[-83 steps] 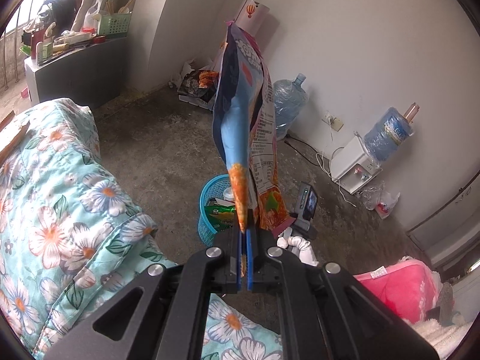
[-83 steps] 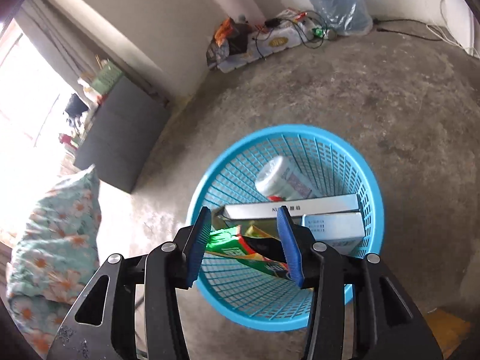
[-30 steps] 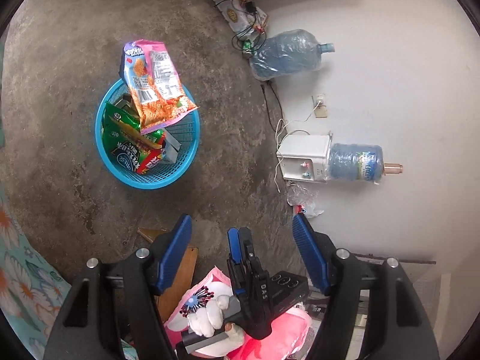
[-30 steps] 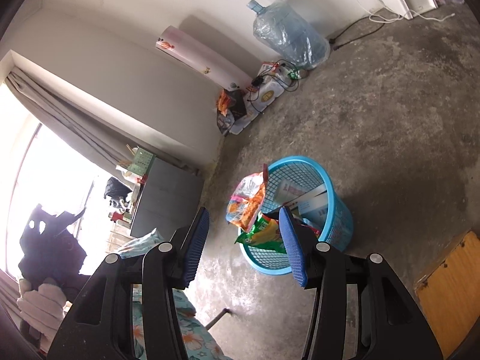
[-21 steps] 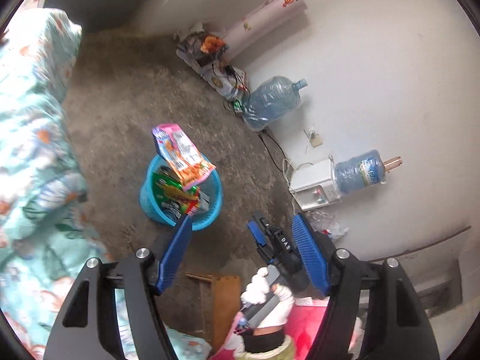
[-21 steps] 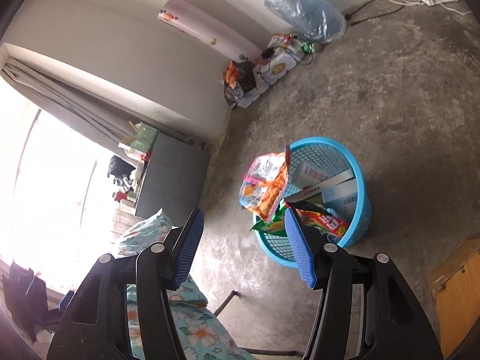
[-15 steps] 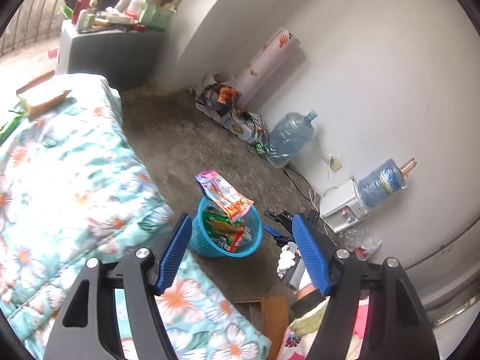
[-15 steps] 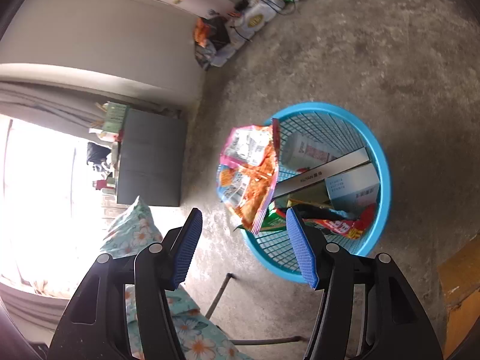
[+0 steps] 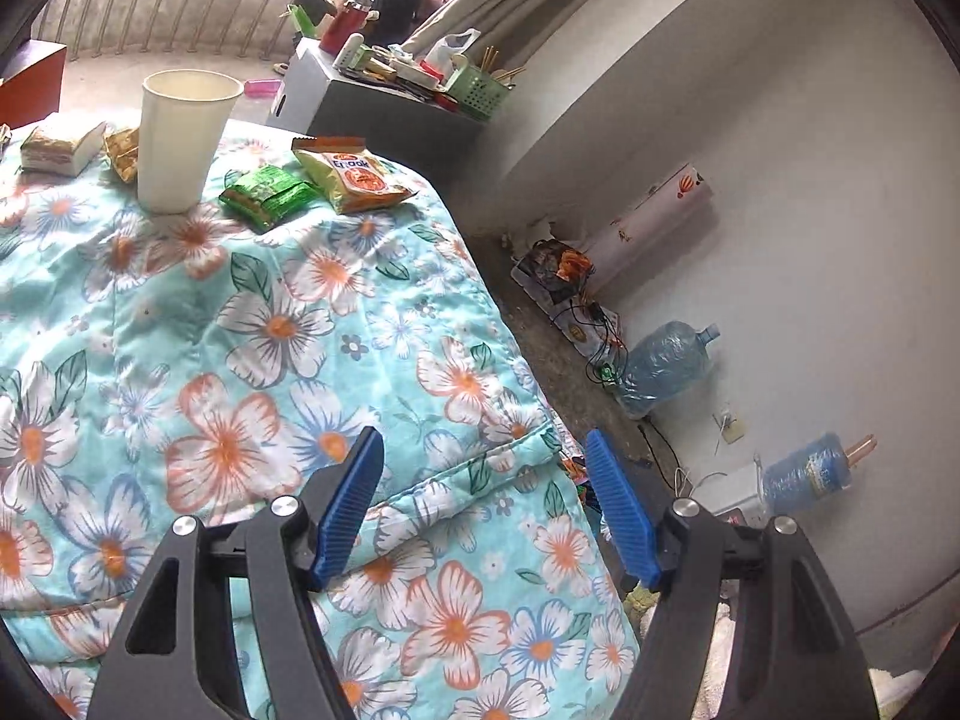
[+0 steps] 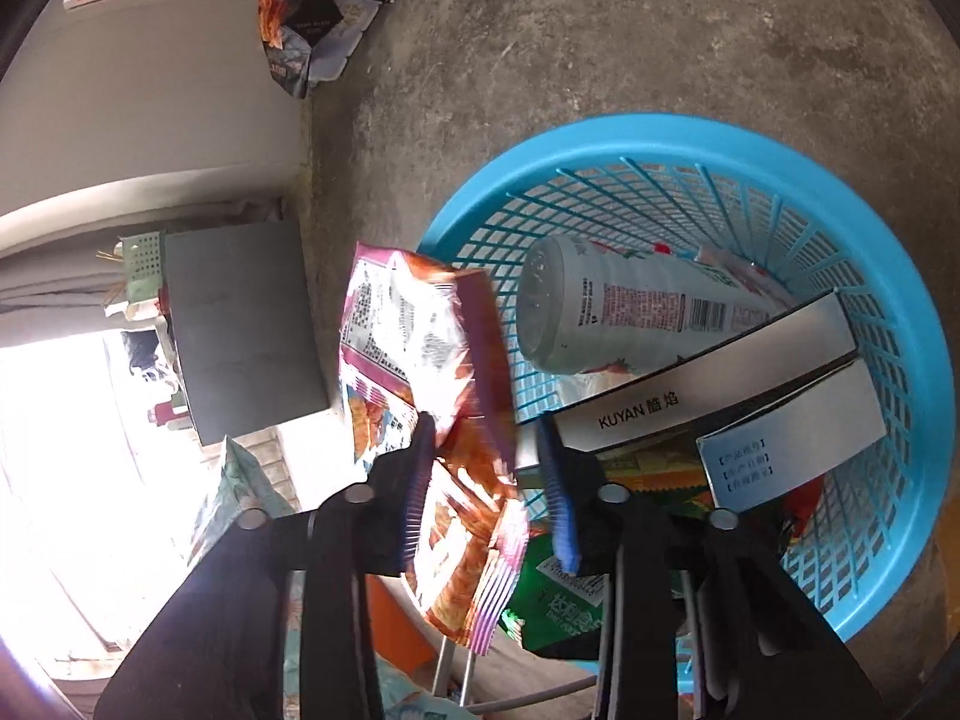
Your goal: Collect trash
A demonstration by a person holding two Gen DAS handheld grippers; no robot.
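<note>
My left hand-held gripper hangs over the flowered quilt on the bed, its blue pads standing wide apart with nothing between them. Ahead of it, at the far end of the quilt, the trash not yet collected lies in a loose row: a white paper cup standing upright, a green snack packet just beside it, and a yellow-orange snack packet touching the green one. To the left of the cup are a small box and another crumpled wrapper. Beyond the bed stands a grey cabinet crowded with odds and ends, and along the wall lies a big water bottle on the concrete floor.

My right hand-held gripper points down at the blue basket on the floor. Its jaws are closing, and the pink and orange chip bag stands between them, leaning over the basket's near rim; the pads look not quite pressed on it, though the picture is blurred there. Inside the basket lie a white can on its side, a long silver box across the middle, a second box beside it, and green wrappers near the front.
</note>
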